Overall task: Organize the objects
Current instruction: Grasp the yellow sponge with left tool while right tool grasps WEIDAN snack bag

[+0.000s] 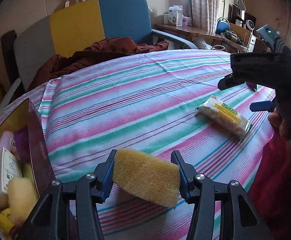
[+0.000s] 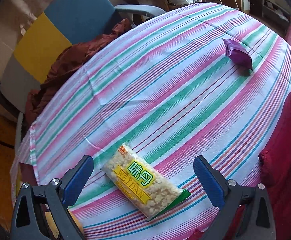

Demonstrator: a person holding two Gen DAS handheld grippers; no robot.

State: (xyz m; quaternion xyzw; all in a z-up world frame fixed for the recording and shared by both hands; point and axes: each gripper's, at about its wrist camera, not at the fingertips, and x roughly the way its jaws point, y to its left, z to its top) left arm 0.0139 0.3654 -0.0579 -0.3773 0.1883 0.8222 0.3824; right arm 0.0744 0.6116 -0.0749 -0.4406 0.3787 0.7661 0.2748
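While coarse yellow sponge (image 1: 146, 180) sits squeezed in my left gripper (image 1: 145, 177), right gripper (image 2: 143, 182) hovers wide open over snack packet (image 2: 143, 182), angled down.

left gripper (image 1: 145, 177) clamped, right gripper (image 2: 143, 182) agape

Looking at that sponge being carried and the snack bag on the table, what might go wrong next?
The left gripper pinches the soft yellow sponge only at its ends, so it may sag or slip out before reaching the box, which already looks crowded.

The right gripper stands open above the slick snack packet; closing may skid or crush it.
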